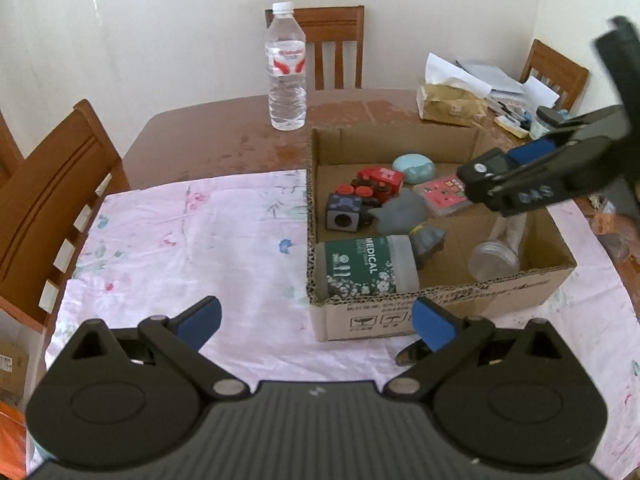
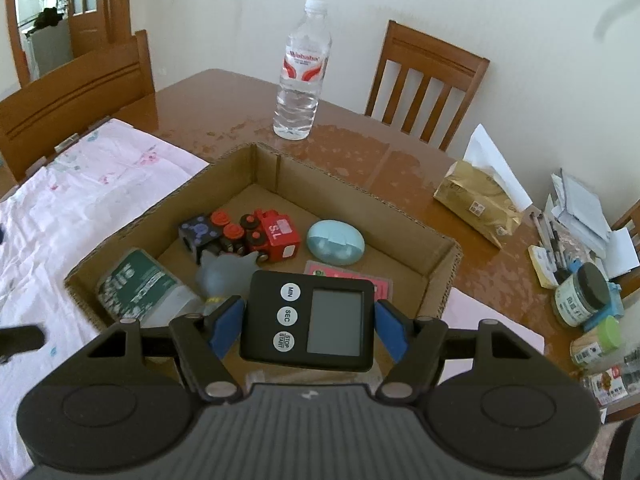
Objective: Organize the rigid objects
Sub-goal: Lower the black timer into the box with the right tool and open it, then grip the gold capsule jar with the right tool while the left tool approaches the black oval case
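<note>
- The right tongs (image 2: 310, 322) hold a black digital timer (image 2: 308, 320) between their blue pads, one on each side of its case, above the near part of the cardboard box (image 2: 360, 196); seen from the left wrist, the same timer (image 1: 486, 168) hangs over the box's right half.
- The left tongs (image 1: 316, 318) are spread wide and hold nothing, hovering over the pink floral cloth (image 1: 180, 232) just beside the box's near left corner.
- Inside the box lie a red toy train (image 2: 272, 234), a dark cube with a hole (image 1: 343, 216), a pale blue oval case (image 2: 335, 242), a pink card pack (image 1: 442, 196), a grey figurine (image 1: 400, 212), a green "MEDICAL" bottle (image 1: 366, 266) on its side, and a clear jar (image 1: 496, 258) on its side.
- A water bottle (image 2: 302, 72) stands upright on the bare wooden tabletop (image 2: 360, 152) beyond the box.
- A tissue pack (image 2: 478, 200) sits on the tabletop to the box's right.
</note>
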Demonstrator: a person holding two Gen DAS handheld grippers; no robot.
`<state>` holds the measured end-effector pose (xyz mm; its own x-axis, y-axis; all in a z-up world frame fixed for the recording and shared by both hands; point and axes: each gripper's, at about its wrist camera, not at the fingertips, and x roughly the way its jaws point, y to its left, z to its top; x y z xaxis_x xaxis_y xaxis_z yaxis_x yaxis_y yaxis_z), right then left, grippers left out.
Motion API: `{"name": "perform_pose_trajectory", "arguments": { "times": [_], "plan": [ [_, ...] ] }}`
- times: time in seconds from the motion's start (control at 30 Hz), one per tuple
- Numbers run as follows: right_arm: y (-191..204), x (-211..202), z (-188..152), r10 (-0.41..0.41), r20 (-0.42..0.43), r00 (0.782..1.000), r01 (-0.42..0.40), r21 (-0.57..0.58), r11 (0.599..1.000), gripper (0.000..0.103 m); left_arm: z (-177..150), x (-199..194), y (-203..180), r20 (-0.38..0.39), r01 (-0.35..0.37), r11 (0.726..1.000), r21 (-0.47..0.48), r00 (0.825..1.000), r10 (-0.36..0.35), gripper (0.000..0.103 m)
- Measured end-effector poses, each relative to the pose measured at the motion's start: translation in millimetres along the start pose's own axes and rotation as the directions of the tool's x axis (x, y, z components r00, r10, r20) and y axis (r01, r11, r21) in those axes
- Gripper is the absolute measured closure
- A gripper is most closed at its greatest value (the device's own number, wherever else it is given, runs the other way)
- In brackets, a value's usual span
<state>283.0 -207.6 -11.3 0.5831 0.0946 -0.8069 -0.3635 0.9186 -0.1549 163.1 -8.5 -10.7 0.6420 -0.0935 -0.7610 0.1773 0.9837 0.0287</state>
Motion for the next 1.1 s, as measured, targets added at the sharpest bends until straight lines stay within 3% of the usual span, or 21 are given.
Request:
{"name": "perform_pose_trajectory", "arguments": {
  "times": [0.07,0.17,0.47,0.9,1.1],
  "plan": [
    [1.0,8.2,4.3,-0.019,-0.014,1.0,0.019,-0.003,1.0,0.026,-1.3,-4.2,1.5,0.004,-0.002,1.0,-0.006,1.0,0.002,0.002],
    [3.9,8.1,7.6,-0.083,0.021,0.996,0.083,-0.006,0.997,0.0,-4.3,-6.9,4.6,0.004,0.0,1.0,-0.019,1.0,0.001,0.002],
    [4.2,-14.5,1.3,-0.073,0.045,0.996,0.071,0.049,0.996,0.0,-13.4,-0.9,15.5,-0.026,-0.007,0.999,-0.033,1.0,0.007,0.002],
    [26.5,-58.4,-49.7,-0.076,0.061,0.995,0.064,0.171,0.983,0.0,-26.9,3.7,32.4,-0.032,-0.017,0.998,-0.068,0.999,0.015,0.002],
    [52.3,-54.4,-79.5,-0.069,-0.013,0.998,0.07,0.204,0.977,0.0,-35.8,5.2,36.2,-0.043,0.008,0.998,-0.063,0.999,-0.011,0.002]
  ]
}}
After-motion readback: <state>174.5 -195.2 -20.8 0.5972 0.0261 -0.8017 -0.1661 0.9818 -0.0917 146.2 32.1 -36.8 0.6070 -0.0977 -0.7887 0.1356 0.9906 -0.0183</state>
